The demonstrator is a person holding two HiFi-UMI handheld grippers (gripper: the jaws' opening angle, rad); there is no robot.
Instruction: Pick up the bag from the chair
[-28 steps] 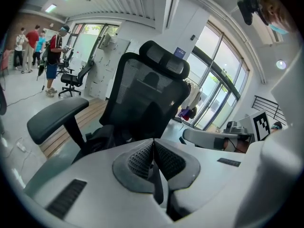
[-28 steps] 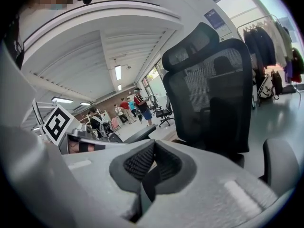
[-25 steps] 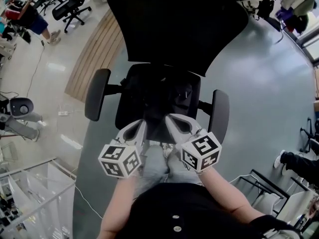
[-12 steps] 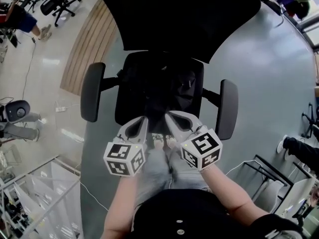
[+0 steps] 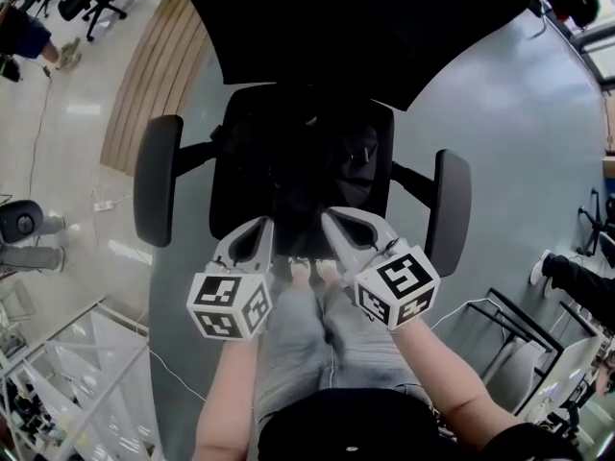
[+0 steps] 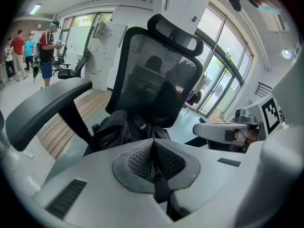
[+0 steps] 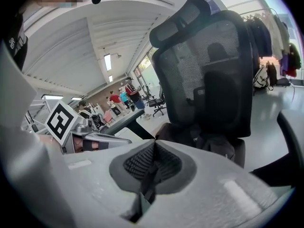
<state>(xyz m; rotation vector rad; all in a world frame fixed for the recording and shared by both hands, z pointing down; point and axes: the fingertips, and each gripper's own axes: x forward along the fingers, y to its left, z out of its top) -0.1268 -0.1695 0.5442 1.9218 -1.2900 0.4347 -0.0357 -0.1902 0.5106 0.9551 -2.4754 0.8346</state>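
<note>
A black bag [image 5: 317,166] lies on the seat of a black office chair [image 5: 159,176] with a mesh back; it also shows as a dark heap in the left gripper view [image 6: 118,129] and the right gripper view [image 7: 209,141]. My left gripper [image 5: 261,227] hangs at the seat's front edge, jaws shut with nothing between them. My right gripper [image 5: 332,221] is beside it, also shut and empty. Both point at the bag from just short of it, neither touching it.
The chair's armrests [image 5: 450,209] flank both grippers. A wooden floor strip [image 5: 144,75] runs at the back left. Other chairs and people [image 6: 47,46] stand far off. A metal rack [image 5: 58,373] is at the lower left, more furniture [image 5: 538,344] at the lower right.
Both grippers have come down and nearer to the seat's front edge. The chair fills more of the head view. Jaws stay shut.
</note>
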